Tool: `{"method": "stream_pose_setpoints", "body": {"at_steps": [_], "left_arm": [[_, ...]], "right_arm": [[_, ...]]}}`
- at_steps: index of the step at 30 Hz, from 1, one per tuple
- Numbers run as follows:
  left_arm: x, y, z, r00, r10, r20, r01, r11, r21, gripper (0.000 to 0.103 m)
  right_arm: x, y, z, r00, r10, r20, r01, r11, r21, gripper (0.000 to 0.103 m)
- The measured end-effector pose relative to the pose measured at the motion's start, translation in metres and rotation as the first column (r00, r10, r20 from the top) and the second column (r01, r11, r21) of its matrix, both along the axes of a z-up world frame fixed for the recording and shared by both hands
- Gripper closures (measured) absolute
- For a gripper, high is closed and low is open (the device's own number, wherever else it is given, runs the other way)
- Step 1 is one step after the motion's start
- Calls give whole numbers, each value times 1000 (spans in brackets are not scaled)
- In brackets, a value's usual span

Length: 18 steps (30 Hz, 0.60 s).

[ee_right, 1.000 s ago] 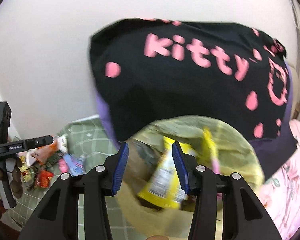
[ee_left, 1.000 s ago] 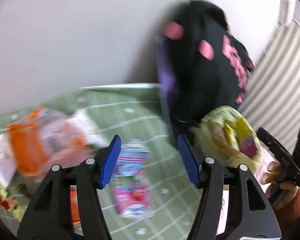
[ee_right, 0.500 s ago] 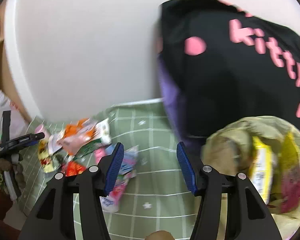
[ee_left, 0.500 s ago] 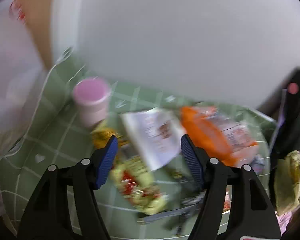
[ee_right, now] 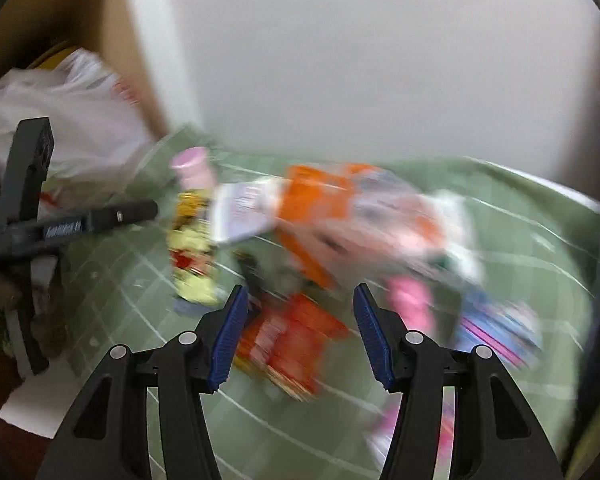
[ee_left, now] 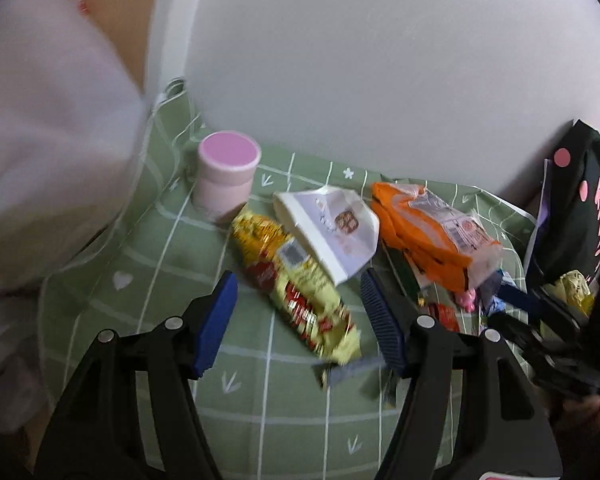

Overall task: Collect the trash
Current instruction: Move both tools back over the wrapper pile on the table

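1. In the left wrist view, the left tongs [ee_left: 298, 320] are seen at the bottom of the frame with the blue pads [ee_left: 216, 322] set wide; the jaws are closing slightly, and nothing is pressed by them.
2. Between those pads, at the centre of the frame, a yellow and red snack wrapper [ee_left: 296, 284] is seen lying flat on the green checked counter [ee_left: 172, 256].
3. Just above it, a white paper packet [ee_left: 332, 228] is laid partly over the wrapper's upper end, and an orange plastic package [ee_left: 432, 236] is found beside it at the centre right.
4. Further back, at the upper left of the pile, a pink lidded cup [ee_left: 226, 176] is seen upright near the white wall.
5. At the right edge, a black bag with pink lettering [ee_left: 576, 208] is seen, with the right tongs below it, blurred.
6. In the right wrist view, heavily blurred, the right tongs [ee_right: 300, 334] are shown wide and empty at the bottom, over a red wrapper [ee_right: 292, 340].
7. At the upper left of that frame, a white plastic bag [ee_right: 80, 120] is seen.
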<state>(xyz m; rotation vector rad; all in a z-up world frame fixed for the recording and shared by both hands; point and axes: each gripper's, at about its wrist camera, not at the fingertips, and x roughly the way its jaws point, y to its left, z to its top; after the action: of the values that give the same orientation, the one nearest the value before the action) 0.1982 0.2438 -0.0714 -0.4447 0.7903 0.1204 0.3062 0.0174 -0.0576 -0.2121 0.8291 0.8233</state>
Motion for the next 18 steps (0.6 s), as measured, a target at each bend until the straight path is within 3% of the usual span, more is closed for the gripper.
{"method": "stream_pose_setpoints", "body": {"at_steps": [5, 8, 10, 13, 15, 18], "left_arm": [[-26, -4, -9, 999, -10, -36, 10, 1000, -16, 42], [-37, -8, -14, 998, -20, -53, 20, 1000, -5, 42], [-42, -7, -15, 998, -15, -58, 15, 1000, -1, 42], [-48, -3, -15, 999, 1, -53, -1, 1000, -6, 42], [-50, 1, -15, 999, 10, -45, -11, 1000, -15, 42], [-46, 6, -15, 999, 17, -35, -18, 999, -37, 42]], "right_arm": [[32, 73, -1, 992, 124, -1, -124, 991, 58, 51], [53, 106, -12, 992, 123, 0, -123, 992, 24, 51], [67, 125, -27, 996, 89, 10, -88, 995, -48, 54], [86, 129, -50, 997, 38, -60, -45, 992, -118, 66], [91, 123, -51, 993, 26, -114, -34, 997, -68, 76], [85, 111, -39, 992, 37, -123, -43, 998, -50, 76]]}}
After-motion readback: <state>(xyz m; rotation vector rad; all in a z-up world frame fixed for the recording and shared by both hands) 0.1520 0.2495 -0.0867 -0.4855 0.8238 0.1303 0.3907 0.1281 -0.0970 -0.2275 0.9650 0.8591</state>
